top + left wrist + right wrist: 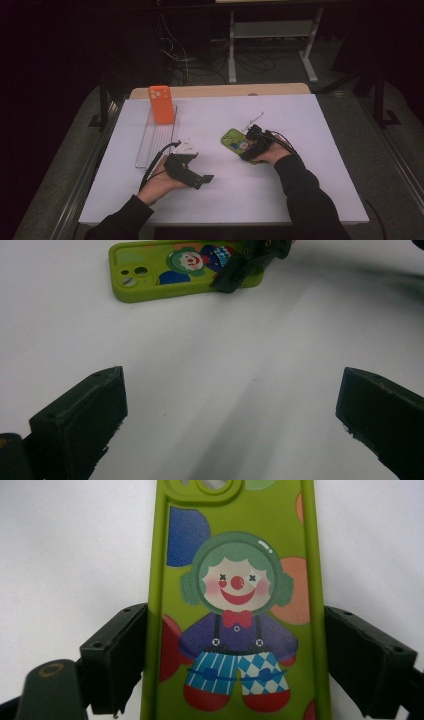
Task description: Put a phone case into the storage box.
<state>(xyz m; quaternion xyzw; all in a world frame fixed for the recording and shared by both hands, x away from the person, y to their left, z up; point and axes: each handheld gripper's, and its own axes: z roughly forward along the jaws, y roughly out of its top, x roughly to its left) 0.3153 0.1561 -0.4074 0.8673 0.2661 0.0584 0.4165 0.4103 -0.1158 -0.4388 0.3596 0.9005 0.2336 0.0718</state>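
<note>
- While I look down from the high view, my right hand-held gripper (252, 145) sits over the near end of the green phone case (235, 140), which lies flat on the white desk (300, 170), right of the middle. My left hand-held gripper (192, 172) rests low on the desk, well apart from the case and pointing toward it, with nothing in it.
- Also in the high view, a clear tray (150, 142) lies along the left side of the desk. An orange phone case (161, 104) stands upright at its far end; the rest of the tray looks bare, so I judge there is room in it for a second case.
- Along the left gripper view, my two black jaws stand wide apart over bare desk, holding nothing. Beyond them the green phone case (175, 272) lies back-up, with the right hand-held gripper (240, 270) at its end.
- Along the right gripper view, the green phone case (235, 605), with its clown picture, runs up between my jaws. Each jaw sits just beside one long edge; I cannot tell whether they already press on the case or only bracket it.
- I judge the step in hand to be taking hold of the green case. The next move calls for closing squarely on both long edges, since the rounded rim could slip, then lifting it level and, probably, carrying it to the tray beside the orange one.
</note>
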